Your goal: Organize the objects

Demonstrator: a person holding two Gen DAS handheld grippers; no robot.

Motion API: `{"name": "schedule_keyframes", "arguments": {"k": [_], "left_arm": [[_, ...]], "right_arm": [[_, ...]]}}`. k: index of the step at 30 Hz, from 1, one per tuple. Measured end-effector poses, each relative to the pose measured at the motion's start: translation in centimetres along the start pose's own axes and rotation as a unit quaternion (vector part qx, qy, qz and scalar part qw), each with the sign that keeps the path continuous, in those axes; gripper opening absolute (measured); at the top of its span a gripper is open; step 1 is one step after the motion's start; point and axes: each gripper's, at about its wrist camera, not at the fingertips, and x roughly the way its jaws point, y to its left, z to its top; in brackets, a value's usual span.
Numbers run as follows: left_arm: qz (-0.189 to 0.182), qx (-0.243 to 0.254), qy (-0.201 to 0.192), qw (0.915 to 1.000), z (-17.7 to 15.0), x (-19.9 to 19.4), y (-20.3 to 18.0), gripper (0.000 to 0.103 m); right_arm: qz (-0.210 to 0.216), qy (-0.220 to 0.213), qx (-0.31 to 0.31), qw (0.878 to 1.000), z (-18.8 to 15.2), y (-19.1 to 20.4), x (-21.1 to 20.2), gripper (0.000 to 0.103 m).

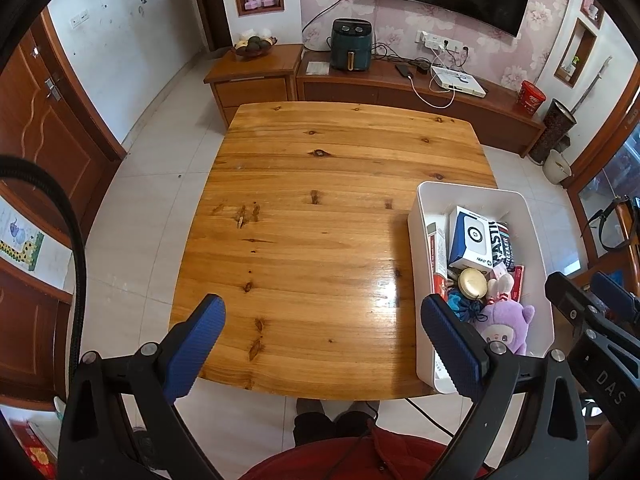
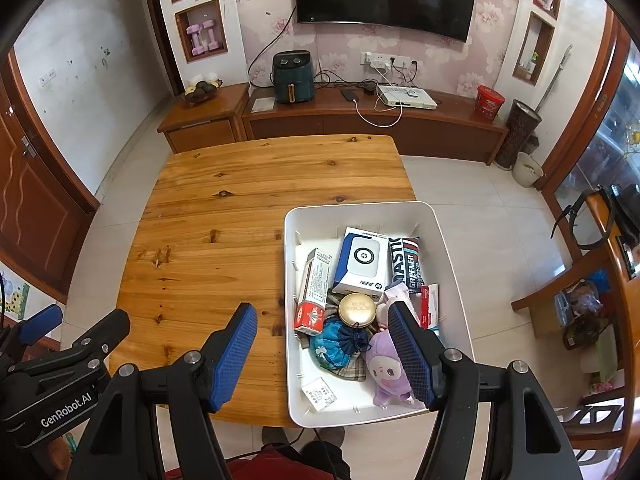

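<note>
A white bin (image 2: 452,280) (image 1: 536,240) stands at the right front corner of the wooden table (image 1: 320,208) (image 2: 208,224). It holds a blue-and-white box (image 2: 362,260) (image 1: 472,242), a red-and-white carton (image 2: 314,292), a gold round tin (image 2: 357,310) (image 1: 473,283), a blue drawstring pouch (image 2: 336,344), a purple plush doll (image 2: 386,372) (image 1: 506,326) and a dark snack pack (image 2: 408,264). My left gripper (image 1: 324,320) is open and empty above the table's front edge. My right gripper (image 2: 322,328) is open and empty above the bin's near left side.
A low wooden TV cabinet (image 1: 400,88) (image 2: 360,120) with an air fryer (image 1: 350,44) stands beyond the table. A wooden chair (image 2: 592,280) stands to the right. Tiled floor surrounds the table.
</note>
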Motion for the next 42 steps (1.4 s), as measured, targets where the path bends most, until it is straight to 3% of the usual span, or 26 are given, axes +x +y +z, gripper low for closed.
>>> {"name": "schedule_keyframes", "arguments": {"k": [42], "left_arm": [[-0.012, 0.001, 0.008, 0.9999, 0.04, 0.21, -0.26, 0.099]], "right_arm": [[-0.001, 0.013, -0.003, 1.0, -0.11, -0.55, 0.62, 0.069]]}}
